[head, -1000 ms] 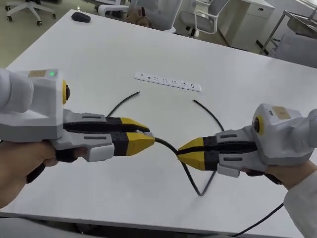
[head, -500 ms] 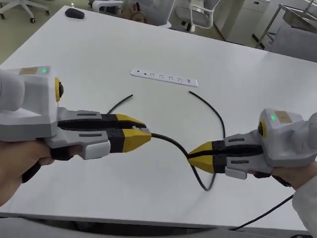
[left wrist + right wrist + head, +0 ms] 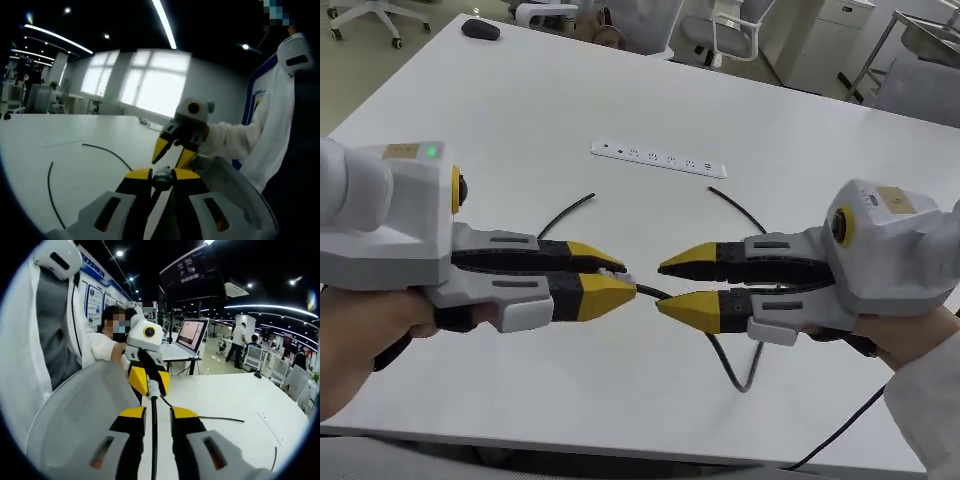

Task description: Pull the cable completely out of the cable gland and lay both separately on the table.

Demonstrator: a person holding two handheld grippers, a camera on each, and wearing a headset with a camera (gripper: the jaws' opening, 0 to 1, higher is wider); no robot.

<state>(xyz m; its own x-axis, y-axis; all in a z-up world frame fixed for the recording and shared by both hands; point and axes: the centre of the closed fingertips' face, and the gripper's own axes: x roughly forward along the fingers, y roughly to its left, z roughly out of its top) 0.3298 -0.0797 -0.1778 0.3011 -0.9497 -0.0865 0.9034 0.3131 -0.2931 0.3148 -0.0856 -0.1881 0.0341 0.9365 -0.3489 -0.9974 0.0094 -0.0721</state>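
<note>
The left claw [image 3: 625, 280] was clenched on the gland [image 3: 161, 176], nearer than the strip [image 3: 658, 160], toward the table's [image 3: 520, 110] near edge. The right claw [image 3: 660, 287] faced it tip to tip, released, its jaws astride the cable [image 3: 153, 440]. Open table spread from the strip to the far edge.

Black cable [image 3: 565, 214], white table [image 3: 520, 100] and power strip [image 3: 658, 160], yellow-tipped black-and-white left hand-held gripper [image 3: 628, 279] and right hand-held gripper [image 3: 660, 285].

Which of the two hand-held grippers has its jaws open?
The right hand-held gripper: its yellow jaws stand apart, the black cable between them. The left hand-held gripper is shut on the cable gland.
</note>
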